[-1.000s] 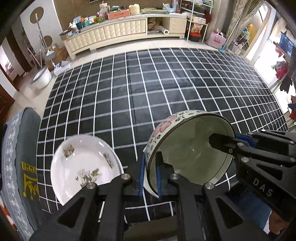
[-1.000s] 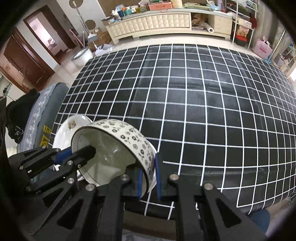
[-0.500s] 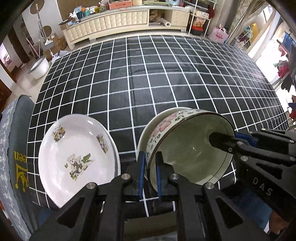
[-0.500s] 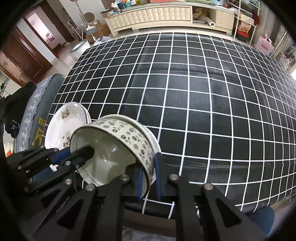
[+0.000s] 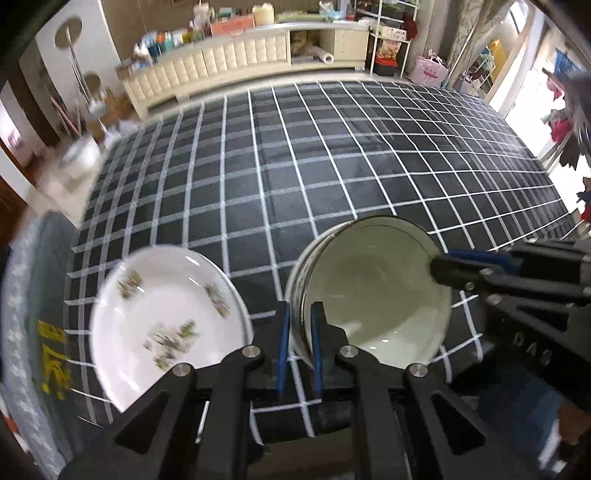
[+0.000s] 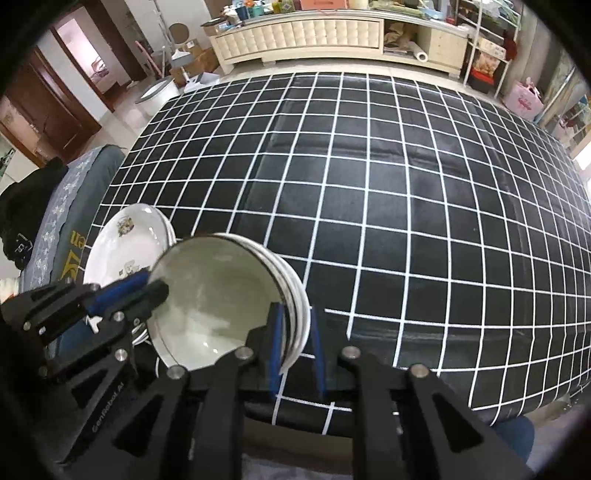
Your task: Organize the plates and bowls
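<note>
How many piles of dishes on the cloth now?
2. Plate pile at the cloth's near left; bowl pile just right of it. Dishes under each top one are partly hidden.

1. The bowl (image 5: 373, 295) sits nested in a stack of bowls near the surface's (image 5: 332, 166) near edge.
2. The plates (image 5: 162, 321) lie stacked just left of the bowls, toward the surface's near left corner.
3. A cabinet (image 6: 303, 33) stands beyond the far edge.

Glossy ceramic bowl (image 5: 373, 295), glossy white plate (image 5: 166, 325), matt checked tablecloth (image 6: 406, 184)
</note>
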